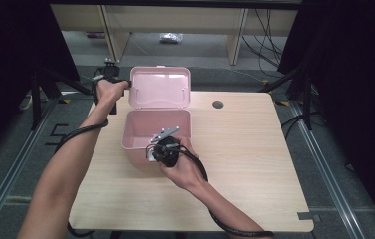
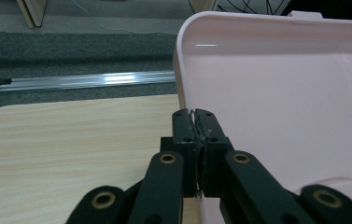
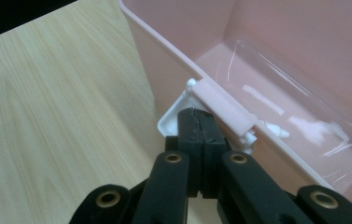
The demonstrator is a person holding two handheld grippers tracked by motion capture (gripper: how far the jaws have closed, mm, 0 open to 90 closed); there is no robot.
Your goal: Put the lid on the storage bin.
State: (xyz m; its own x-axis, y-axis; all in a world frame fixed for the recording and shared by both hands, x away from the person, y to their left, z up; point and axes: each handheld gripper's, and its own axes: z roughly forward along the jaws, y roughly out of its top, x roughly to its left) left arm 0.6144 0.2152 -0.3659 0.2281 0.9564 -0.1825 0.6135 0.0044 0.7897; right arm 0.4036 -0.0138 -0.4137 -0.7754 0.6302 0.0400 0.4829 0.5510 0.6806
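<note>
Pink box point(image 1: 158, 130) stood open: left tool point(image 2: 195, 122) pinched its lid point(image 2: 276, 88), right tool point(image 3: 197, 119) gripped the front latch point(image 3: 176, 116); closing probably came next.

left hand-held gripper point(image 2: 196, 122): jaws closed | right hand-held gripper point(image 3: 200, 122): jaws closed

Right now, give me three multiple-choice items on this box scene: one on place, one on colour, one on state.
1. Where is the left gripper?
A. at the left edge of the raised lid
B. on the floor
C. inside the box

2. What colour is the box?
A. blue
B. pink
C. green

3. How do the right gripper jaws stand?
A. wide open
B. half open
C. shut at the white latch

Answers: 1 A, the left gripper view has its jaws pinched on the lid's rim. 2 B, pink in every view. 3 C, the jaws meet at the latch on the front wall.
</note>
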